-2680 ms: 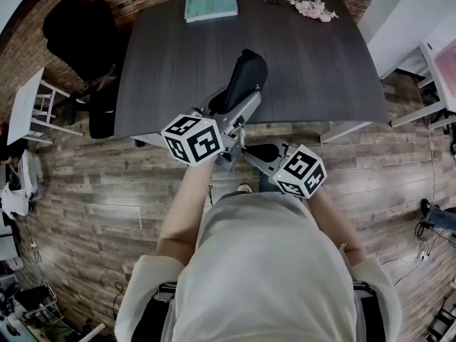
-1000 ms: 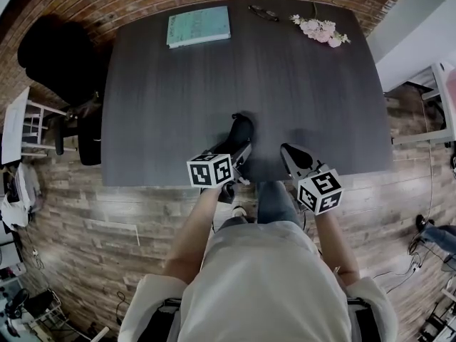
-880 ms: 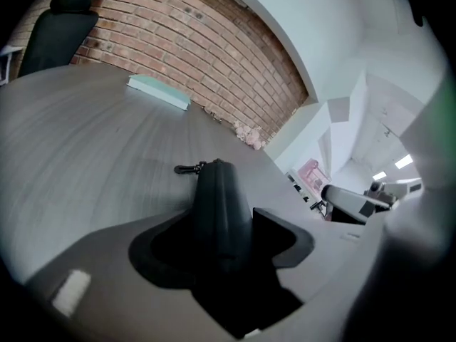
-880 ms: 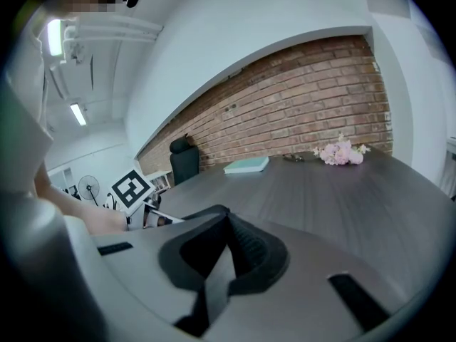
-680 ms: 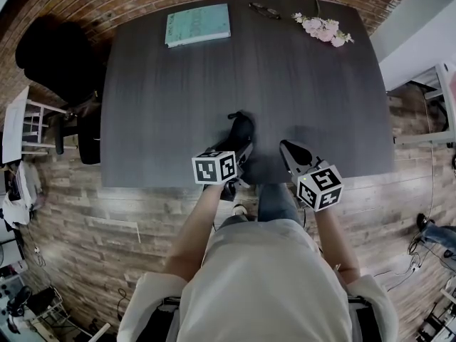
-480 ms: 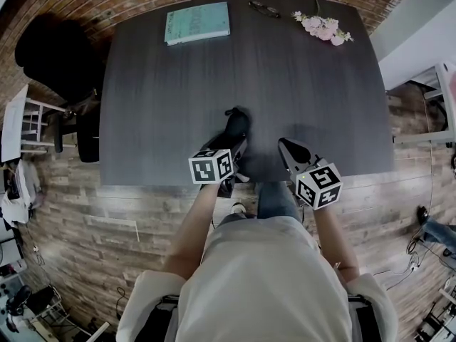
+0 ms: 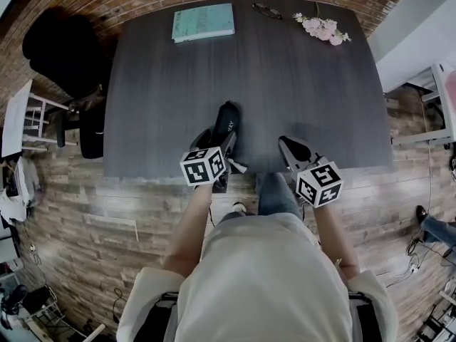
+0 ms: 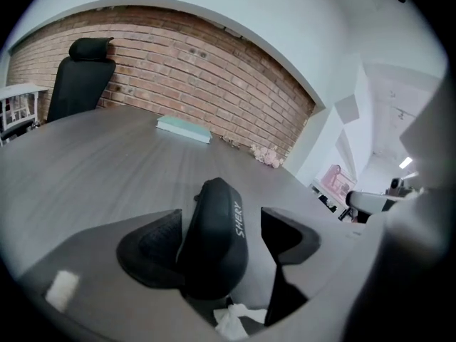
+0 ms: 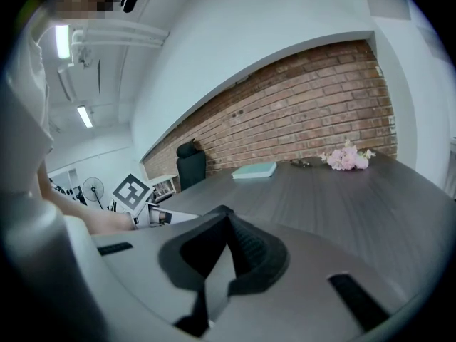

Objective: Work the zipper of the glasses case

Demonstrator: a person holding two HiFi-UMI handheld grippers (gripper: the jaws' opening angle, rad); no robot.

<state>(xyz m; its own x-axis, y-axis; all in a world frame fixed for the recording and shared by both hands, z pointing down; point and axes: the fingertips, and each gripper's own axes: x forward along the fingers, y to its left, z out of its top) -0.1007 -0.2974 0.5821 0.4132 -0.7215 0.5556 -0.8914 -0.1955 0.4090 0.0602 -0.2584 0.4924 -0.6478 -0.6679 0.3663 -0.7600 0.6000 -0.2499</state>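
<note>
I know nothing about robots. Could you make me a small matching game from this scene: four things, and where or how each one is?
Things:
1. glasses case
2. teal book
3. pink flowers
4. right gripper

Places or states:
A. by the far right corner of the table
B. jaws shut, holding nothing
C. at the far edge, left of the middle
D. lying close to the near edge

Pairs: 1-D, 2-C, 3-A, 4-B

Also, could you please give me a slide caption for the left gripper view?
Left gripper, jaws just opened wider, straddles the black glasses case lying on the dark table.
</note>
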